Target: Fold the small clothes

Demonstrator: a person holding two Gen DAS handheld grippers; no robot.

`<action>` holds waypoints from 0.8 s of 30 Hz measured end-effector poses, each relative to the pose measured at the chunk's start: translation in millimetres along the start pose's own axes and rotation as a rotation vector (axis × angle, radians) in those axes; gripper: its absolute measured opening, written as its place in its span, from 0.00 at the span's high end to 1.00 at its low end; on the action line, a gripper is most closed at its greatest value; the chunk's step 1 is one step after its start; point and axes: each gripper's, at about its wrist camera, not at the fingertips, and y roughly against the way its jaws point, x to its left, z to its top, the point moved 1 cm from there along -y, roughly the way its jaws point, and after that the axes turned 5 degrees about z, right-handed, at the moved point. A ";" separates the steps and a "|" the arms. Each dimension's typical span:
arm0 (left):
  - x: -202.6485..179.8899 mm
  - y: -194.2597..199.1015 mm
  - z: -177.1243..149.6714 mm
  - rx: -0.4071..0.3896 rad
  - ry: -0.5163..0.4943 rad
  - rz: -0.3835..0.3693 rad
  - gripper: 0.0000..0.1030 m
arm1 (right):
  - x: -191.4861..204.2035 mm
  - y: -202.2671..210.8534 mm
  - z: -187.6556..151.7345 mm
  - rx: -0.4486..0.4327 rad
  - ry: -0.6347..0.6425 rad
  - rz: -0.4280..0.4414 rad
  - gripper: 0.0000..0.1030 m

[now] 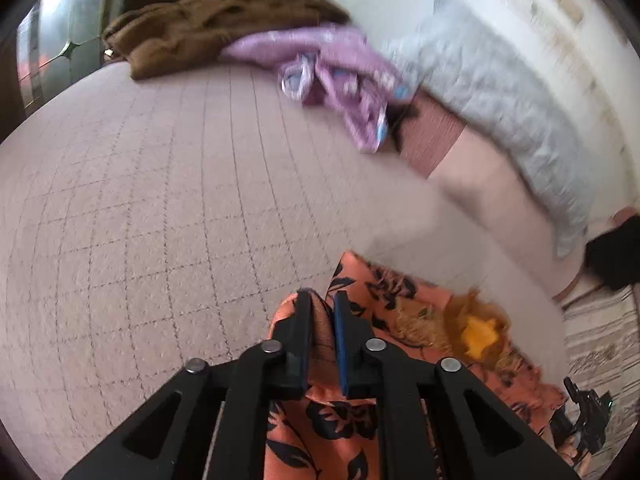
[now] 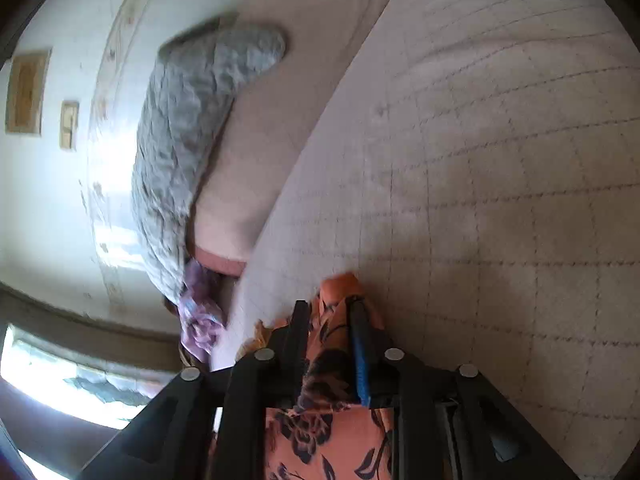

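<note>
Nearest my left camera, the left gripper (image 1: pixel 322 300) is pinching a fold of the orange floral garment (image 1: pixel 340 420), cloth bunched between its fingers. My right gripper (image 2: pixel 328 308) grips the same orange floral garment (image 2: pixel 328 432), its jaws closed on a ridge of fabric. The garment spreads over the near edge of the quilted bedspread (image 1: pixel 160 200), with a yellow patch (image 1: pixel 480 336) showing among its folds. Farther across the bed I see a crumpled purple garment (image 1: pixel 340 76), and beyond it a brown blanket (image 1: pixel 208 20). A grey pillow (image 1: pixel 492 92) lies along the wall side.
</note>
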 end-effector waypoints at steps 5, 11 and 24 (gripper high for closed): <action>21.1 72.4 -8.5 -0.280 0.152 0.013 0.34 | 14.2 54.8 5.0 -0.227 0.011 0.086 0.08; -20.3 88.1 -55.4 -0.162 -0.076 0.066 0.32 | 86.2 50.9 -51.9 -0.016 0.396 -0.012 0.26; -42.5 17.4 -115.0 0.074 -0.339 0.198 0.32 | 86.2 -90.8 -160.4 0.364 0.691 -0.356 0.45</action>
